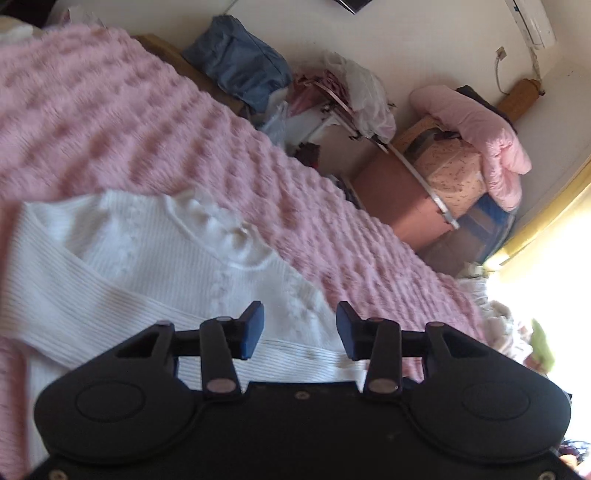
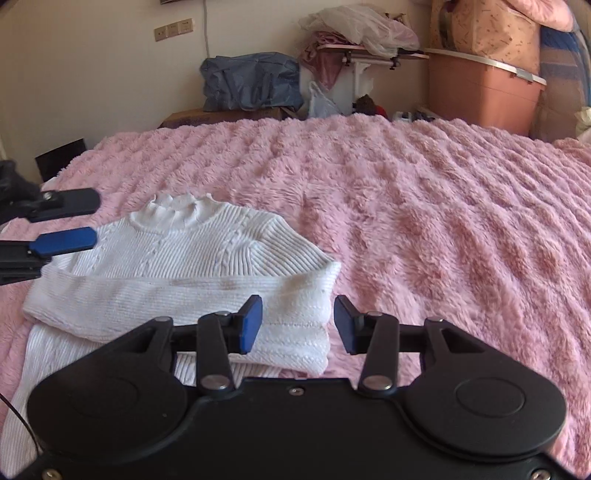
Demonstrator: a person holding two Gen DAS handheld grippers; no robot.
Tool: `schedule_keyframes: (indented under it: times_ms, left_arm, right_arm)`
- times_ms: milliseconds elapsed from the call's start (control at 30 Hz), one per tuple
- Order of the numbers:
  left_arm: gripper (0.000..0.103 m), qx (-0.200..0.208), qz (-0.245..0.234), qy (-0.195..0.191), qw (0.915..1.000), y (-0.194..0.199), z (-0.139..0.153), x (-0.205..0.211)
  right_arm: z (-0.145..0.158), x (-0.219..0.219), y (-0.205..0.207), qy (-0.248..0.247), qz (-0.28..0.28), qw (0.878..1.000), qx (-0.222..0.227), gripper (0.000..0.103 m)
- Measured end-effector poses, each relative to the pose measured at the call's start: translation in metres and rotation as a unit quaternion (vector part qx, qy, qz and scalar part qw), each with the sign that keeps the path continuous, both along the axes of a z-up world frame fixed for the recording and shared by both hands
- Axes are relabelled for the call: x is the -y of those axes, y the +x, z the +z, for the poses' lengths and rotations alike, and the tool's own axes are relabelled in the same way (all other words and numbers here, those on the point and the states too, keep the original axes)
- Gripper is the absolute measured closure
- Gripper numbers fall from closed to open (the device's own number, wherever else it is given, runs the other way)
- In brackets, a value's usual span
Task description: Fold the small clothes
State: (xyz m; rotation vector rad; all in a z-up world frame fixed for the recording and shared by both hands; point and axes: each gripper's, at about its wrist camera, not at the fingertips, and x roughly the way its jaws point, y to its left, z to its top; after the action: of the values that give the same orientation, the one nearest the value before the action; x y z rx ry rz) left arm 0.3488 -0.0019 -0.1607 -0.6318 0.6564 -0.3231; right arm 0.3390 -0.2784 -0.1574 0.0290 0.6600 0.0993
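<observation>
The left gripper [image 1: 300, 328] had its jaws released, with nothing between the blue pads [image 1: 251, 332]. In the right wrist view the same gripper [image 2: 79, 218] entered from 9 o'clock, its two fingers spread apart above the shoulder of the garment, touching nothing visible. The right gripper [image 2: 298, 323] likewise had its jaws parted. The cuff end of the folded sleeve lay below the gap, and neither pad pressed on it.

The white ribbed sweater [image 2: 192, 254] lay flat on the pink fluffy blanket [image 2: 424, 206] that covered the bed. It occupied the 8 o'clock part of the right wrist view. Its ruffled collar [image 2: 184, 205] pointed toward 12 o'clock. One sleeve [image 2: 166, 295] was folded across the body from 9 o'clock toward 3 o'clock. In the left wrist view the sweater [image 1: 147, 266] appeared from 9 o'clock to the centre, blurred.

Beyond the bed edge, at 12 o'clock in the right wrist view, a blue bag [image 2: 251, 81] rested against the wall. A pink storage box [image 2: 480, 96] stood at 1 o'clock, with patterned bundles stacked on it. A small shelf with clothes and plastic bags [image 2: 365, 26] stood between the bag and the box.
</observation>
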Motion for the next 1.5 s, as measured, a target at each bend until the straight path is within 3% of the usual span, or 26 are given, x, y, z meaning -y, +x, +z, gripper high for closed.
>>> schedule_keyframes:
  times_ms: [133, 300, 500, 633, 700, 1000, 1167, 1300, 1500]
  left_arm:
    - [0.059, -0.026, 0.050, 0.046, 0.9974, -0.011, -0.017, -0.046]
    - [0.059, -0.062, 0.086, 0.036, 0.9937, -0.019, -0.045, -0.083]
    - [0.059, -0.081, 0.089, 0.038, 0.9919, -0.014, -0.067, -0.085]
    - [0.058, -0.084, 0.087, 0.035, 0.9921, -0.012, -0.070, -0.084]
    - [0.058, -0.085, 0.087, 0.032, 0.9920, -0.011, -0.070, -0.084]
    - [0.057, -0.088, 0.086, 0.025, 0.9921, -0.009, -0.070, -0.083]
    - [0.057, -0.089, 0.086, 0.027, 0.9920, -0.008, -0.070, -0.082]
    - [0.056, -0.089, 0.086, 0.025, 0.9920, -0.008, -0.070, -0.082]
    - [0.056, -0.084, 0.092, 0.019, 0.9920, -0.010, -0.066, -0.083]
  right_arm:
    - [-0.006, -0.003, 0.025, -0.029, 0.108, 0.994, 0.000, 0.061]
    - [-0.015, -0.004, 0.051, -0.016, 0.200, 0.980, -0.021, 0.061]
    - [-0.029, -0.029, 0.085, -0.063, 0.281, 0.956, -0.062, 0.061]
    - [-0.033, -0.037, 0.092, -0.090, 0.328, 0.936, -0.087, 0.069]
    - [-0.032, -0.038, 0.091, -0.099, 0.337, 0.932, -0.093, 0.073]
    - [-0.029, -0.046, 0.083, -0.145, 0.367, 0.914, -0.096, 0.075]
    - [-0.040, -0.052, 0.085, -0.167, 0.374, 0.905, -0.116, 0.094]
    - [-0.035, -0.050, 0.086, -0.161, 0.362, 0.912, -0.106, 0.098]
    - [-0.007, -0.045, 0.087, -0.162, 0.332, 0.928, -0.049, 0.099]
